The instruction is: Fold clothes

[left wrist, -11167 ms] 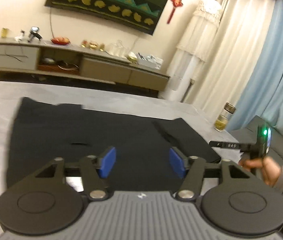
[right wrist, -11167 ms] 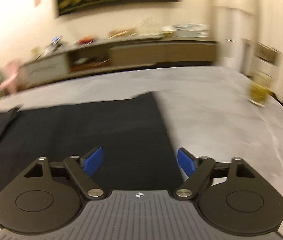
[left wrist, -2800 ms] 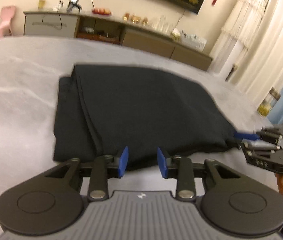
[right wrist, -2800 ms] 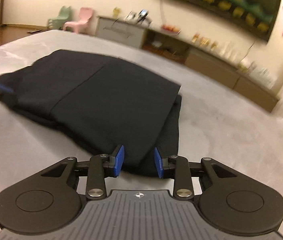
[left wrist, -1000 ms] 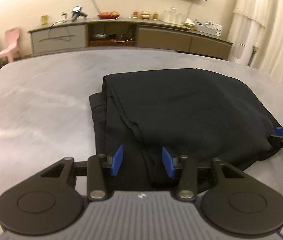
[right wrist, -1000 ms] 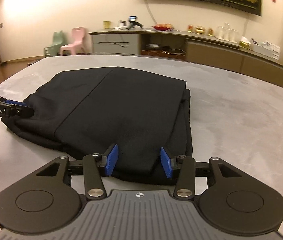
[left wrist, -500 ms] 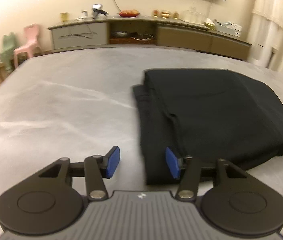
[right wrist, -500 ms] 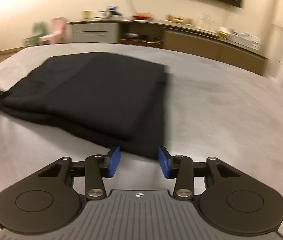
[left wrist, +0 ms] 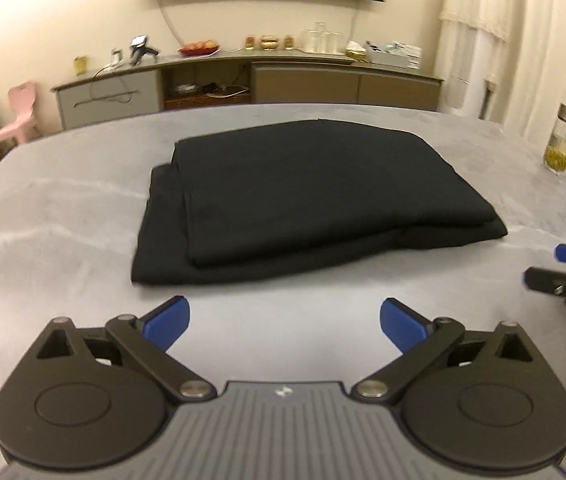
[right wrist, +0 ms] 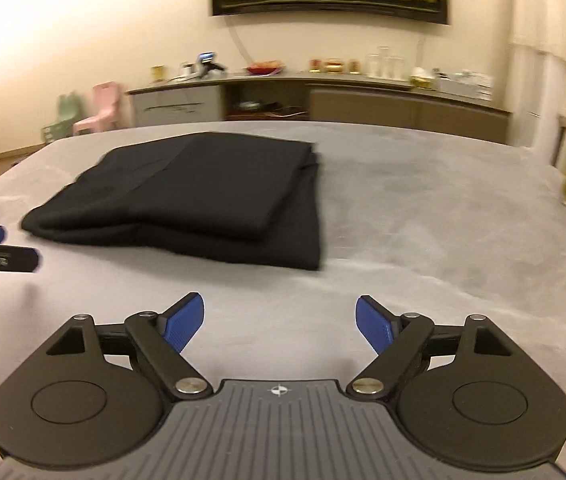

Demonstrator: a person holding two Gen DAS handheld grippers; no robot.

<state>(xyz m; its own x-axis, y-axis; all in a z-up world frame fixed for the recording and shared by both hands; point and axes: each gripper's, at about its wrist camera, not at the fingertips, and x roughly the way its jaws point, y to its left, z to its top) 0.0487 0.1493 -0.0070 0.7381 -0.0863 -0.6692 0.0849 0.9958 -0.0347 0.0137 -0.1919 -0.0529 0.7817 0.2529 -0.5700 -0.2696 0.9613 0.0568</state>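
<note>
Black fabric garment (left wrist: 303,196) sits folded mid-frame on the grey marble-look table (left wrist: 55,240). Left gripper (left wrist: 285,322) and right gripper (right wrist: 280,322) are both spread wide, holding nothing (looks finished). Next: maybe square up the edges.

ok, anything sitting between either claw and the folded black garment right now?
Nothing visible. Bare grey table separates the open left claw from the folded black garment, and likewise the open right claw in its own view. The glass jar stands off to the right, out of both paths.

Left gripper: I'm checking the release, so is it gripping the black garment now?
No, the left gripper is open over bare table, short of the black garment.
</note>
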